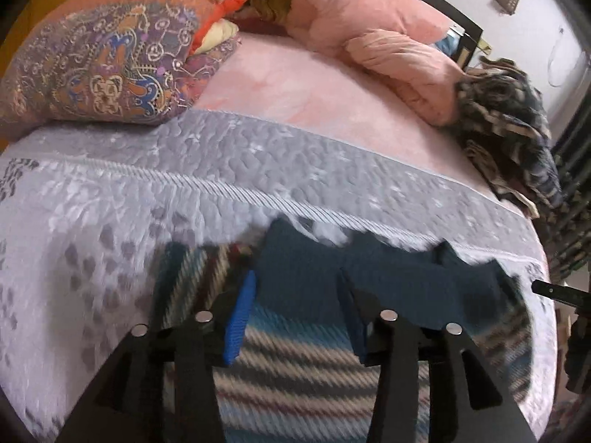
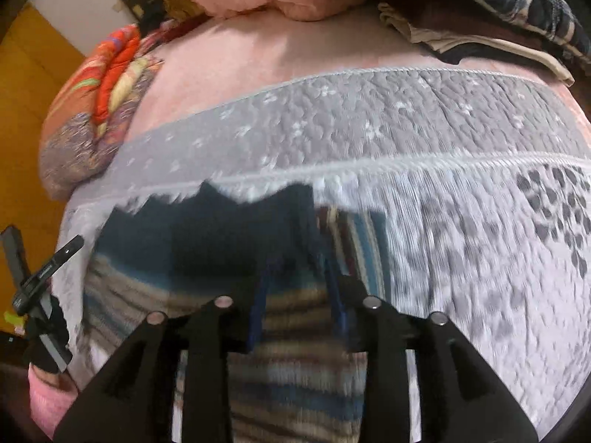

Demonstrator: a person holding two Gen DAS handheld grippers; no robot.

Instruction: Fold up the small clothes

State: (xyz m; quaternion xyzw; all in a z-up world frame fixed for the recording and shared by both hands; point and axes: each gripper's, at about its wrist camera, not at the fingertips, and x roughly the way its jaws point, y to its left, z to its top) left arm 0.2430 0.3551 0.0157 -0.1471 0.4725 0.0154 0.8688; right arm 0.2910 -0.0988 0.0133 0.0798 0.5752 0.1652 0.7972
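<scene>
A small striped knit sweater (image 1: pixel 295 361) with a dark teal band (image 1: pixel 303 269) lies on the grey quilted bedcover (image 1: pixel 147 192). In the left wrist view, my left gripper (image 1: pixel 295 306) stands open just over it, with blue pads (image 1: pixel 240 313) wide apart and the teal band lying between them and against the right finger. In the right wrist view, the same sweater (image 2: pixel 295 369) and teal band (image 2: pixel 221 229) sit under my right gripper (image 2: pixel 299 306), which is open with striped cloth in the gap. Both views are blurred. Each gripper shows at the edge of the other's view.
Patterned pillows (image 1: pixel 110 55) and an orange quilt lie at the back left. A pink blanket (image 1: pixel 369 37) and a dark checked pile of clothes (image 1: pixel 509 118) sit at the back right. The pink sheet (image 1: pixel 295 88) lies beyond the bedcover. Left of the bed stands a yellow cupboard (image 2: pixel 22 110).
</scene>
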